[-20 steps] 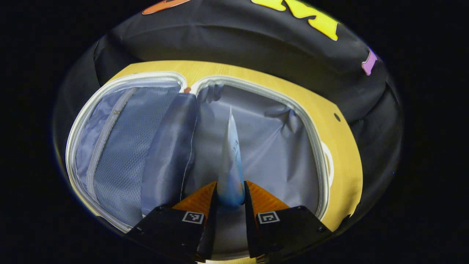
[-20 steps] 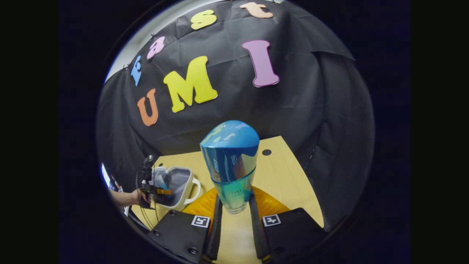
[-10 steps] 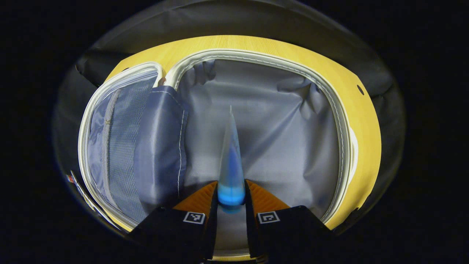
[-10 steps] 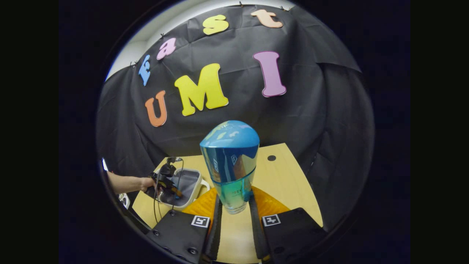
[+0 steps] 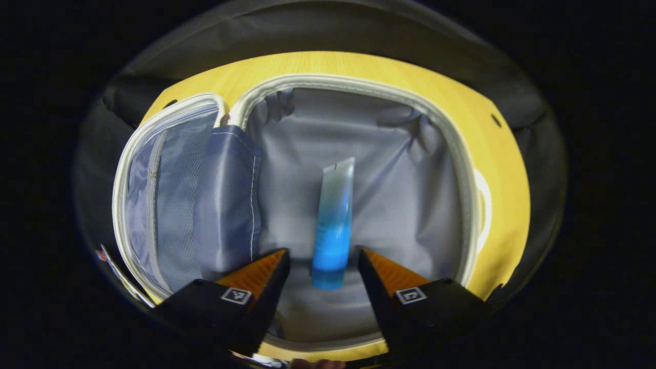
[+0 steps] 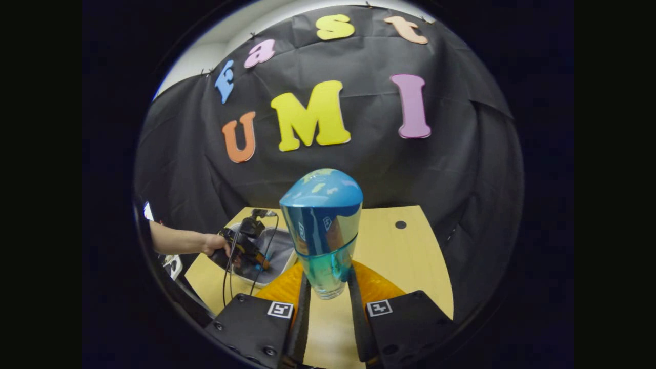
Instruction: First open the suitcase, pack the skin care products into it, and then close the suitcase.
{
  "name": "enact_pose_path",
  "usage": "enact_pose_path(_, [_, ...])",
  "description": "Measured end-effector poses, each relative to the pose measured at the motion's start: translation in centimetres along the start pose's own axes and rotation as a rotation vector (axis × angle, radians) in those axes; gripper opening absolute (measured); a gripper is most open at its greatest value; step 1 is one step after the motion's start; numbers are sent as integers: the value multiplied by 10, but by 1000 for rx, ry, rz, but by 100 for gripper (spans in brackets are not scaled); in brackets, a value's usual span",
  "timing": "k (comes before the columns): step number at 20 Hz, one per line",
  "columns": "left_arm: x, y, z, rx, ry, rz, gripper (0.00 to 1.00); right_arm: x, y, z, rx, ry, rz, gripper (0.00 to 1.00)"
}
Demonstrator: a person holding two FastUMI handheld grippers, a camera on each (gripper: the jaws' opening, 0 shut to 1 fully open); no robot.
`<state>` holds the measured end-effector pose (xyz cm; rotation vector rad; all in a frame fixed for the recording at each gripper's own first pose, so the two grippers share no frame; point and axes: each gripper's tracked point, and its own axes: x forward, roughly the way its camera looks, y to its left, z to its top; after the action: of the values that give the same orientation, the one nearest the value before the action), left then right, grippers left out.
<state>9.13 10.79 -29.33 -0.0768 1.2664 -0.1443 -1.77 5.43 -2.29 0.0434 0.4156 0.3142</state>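
The white suitcase (image 5: 441, 123) lies open on the wooden table, its grey lining facing up. A blue and clear tube (image 5: 333, 225) lies on the lining of its right half. My left gripper (image 5: 321, 264) hangs open just above the tube's blue end, its fingers clear of it on both sides. The left half holds a mesh zip pocket (image 5: 169, 195). In the right gripper view, my right gripper (image 6: 328, 287) is shut on a blue-capped bottle (image 6: 323, 225) held upright above the table. Far off at the left, a hand holds the left gripper (image 6: 246, 248) over the suitcase (image 6: 279, 266).
The wooden table (image 6: 405, 256) stretches to the right of the suitcase, with a small round hole (image 6: 400, 224) near its far edge. Black cloth walls close in behind and at both sides.
My left gripper has opened and let go of the tube, which now lies flat on the suitcase lining. My right gripper has kept its hold on the bottle and swung slightly left.
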Motion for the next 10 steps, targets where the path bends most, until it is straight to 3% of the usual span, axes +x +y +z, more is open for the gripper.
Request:
enact_pose_path(1, [-18, -2, 0, -26, -65, -24, 89, 13, 15, -1, -10, 12, 27, 35])
enact_pose_path(2, [-35, -5, 0, -50, -129, -53, 99, 27, 31, -1, -21, 22, 53, 35])
enact_pose_path(5, [-99, 3, -11, -92, -350, -109, 99, 76, 86, -7, -39, 70, 139, 35])
enact_pose_path(8, [-158, 33, -36, -139, -545, -97, 99, 133, 139, -28, -31, 158, 222, 35])
enact_pose_path(10, [-184, 55, -64, -188, -610, -79, 99, 171, 167, -48, -8, 233, 256, 35])
